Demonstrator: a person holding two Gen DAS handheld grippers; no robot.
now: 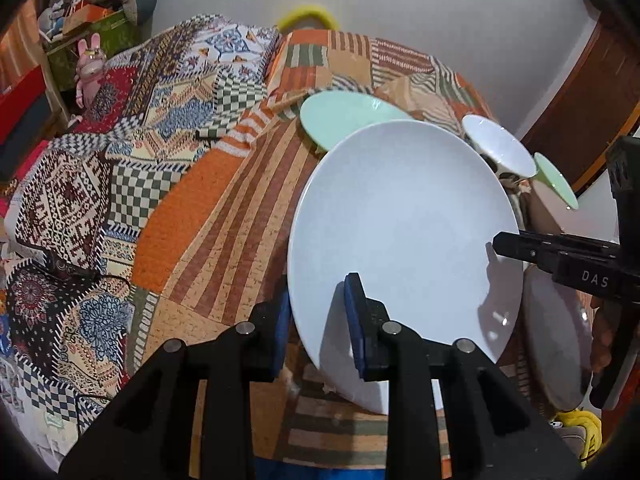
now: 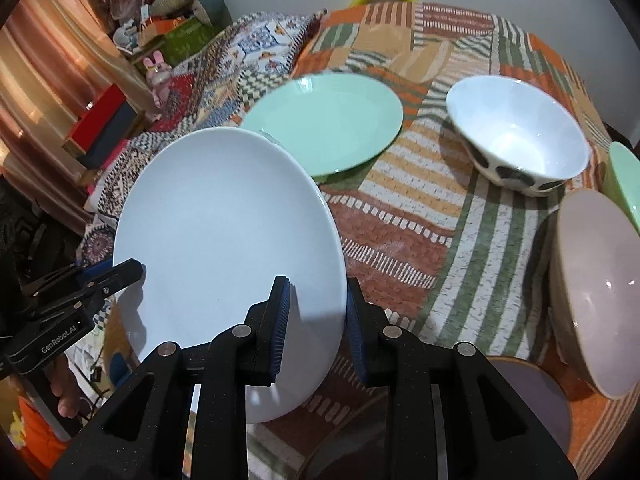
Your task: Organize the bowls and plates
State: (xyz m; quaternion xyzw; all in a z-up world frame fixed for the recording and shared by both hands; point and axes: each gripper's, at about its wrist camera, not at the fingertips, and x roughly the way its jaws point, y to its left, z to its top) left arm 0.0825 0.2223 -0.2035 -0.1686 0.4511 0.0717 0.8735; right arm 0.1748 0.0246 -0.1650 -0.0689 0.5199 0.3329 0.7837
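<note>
Both of our grippers hold the white plate (image 2: 224,248) by opposite rims: the right gripper (image 2: 314,332) has its fingers closed on the near right edge, the left gripper (image 1: 318,320) has its fingers clamped on the near left edge. Tilted above the patchwork cloth (image 2: 420,216), the plate has the green plate (image 2: 328,116) just beyond its far rim, probably its stacking place. Farther right stands the spotted bowl (image 2: 516,132), well apart.

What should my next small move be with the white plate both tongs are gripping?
Probably carry the round white plate toward the mint-green plate and stack it there. Left tongs and right tongs each pinch its rim, it hangs tilted above the patchwork cloth, and the green plate is bare.
</note>
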